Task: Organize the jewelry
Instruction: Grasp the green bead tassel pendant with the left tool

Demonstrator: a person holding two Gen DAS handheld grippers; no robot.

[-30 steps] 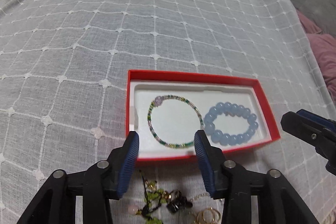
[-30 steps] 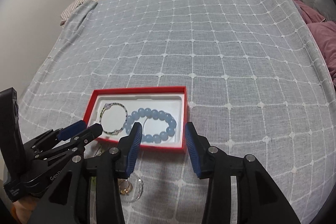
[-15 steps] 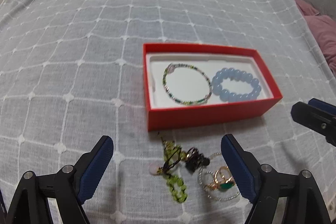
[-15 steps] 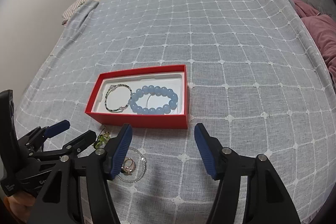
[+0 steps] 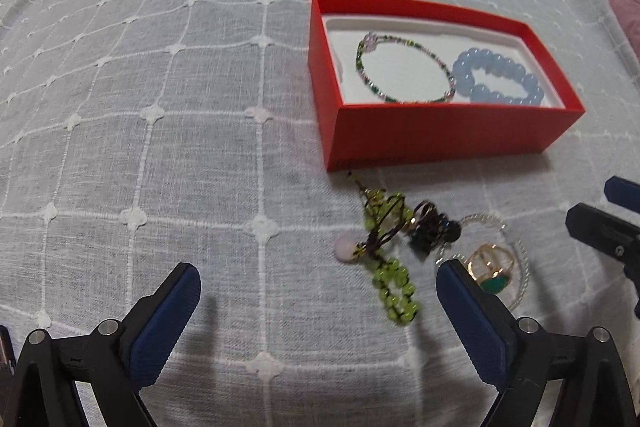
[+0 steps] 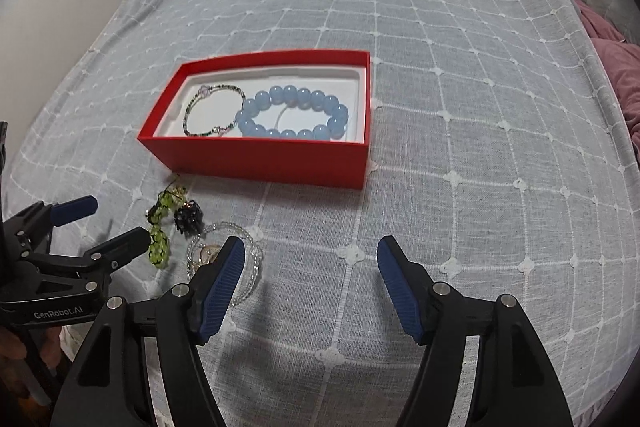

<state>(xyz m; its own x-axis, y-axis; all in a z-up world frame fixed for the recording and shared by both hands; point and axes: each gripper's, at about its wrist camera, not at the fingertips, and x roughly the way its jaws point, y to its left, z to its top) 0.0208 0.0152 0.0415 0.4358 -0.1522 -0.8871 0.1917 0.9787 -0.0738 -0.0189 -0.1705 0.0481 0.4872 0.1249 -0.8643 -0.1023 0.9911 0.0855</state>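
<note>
Hovering low over the grey checked bedspread (image 5: pixel 168 131), the left gripper (image 5: pixel 318 291) has its jaws spread wide and opening further, nothing between the pads but cloth. The right gripper (image 6: pixel 311 267) is opening too — only bedspread between its jaws. Just beyond the left gripper's right finger lies a loose heap of jewelry: a green bead strand (image 5: pixel 390 283) with a pink bead (image 5: pixel 345 251), a dark cluster (image 5: pixel 430 227), and a gold ring with a green stone (image 5: pixel 491 269) lying inside a clear bead bracelet (image 5: pixel 516 255). Farther on sits the red box (image 5: pixel 440 135) — inside it, side by side, a thin multicolored bracelet (image 5: pixel 404 67) and a blue bead bracelet (image 5: pixel 500 77).
</note>
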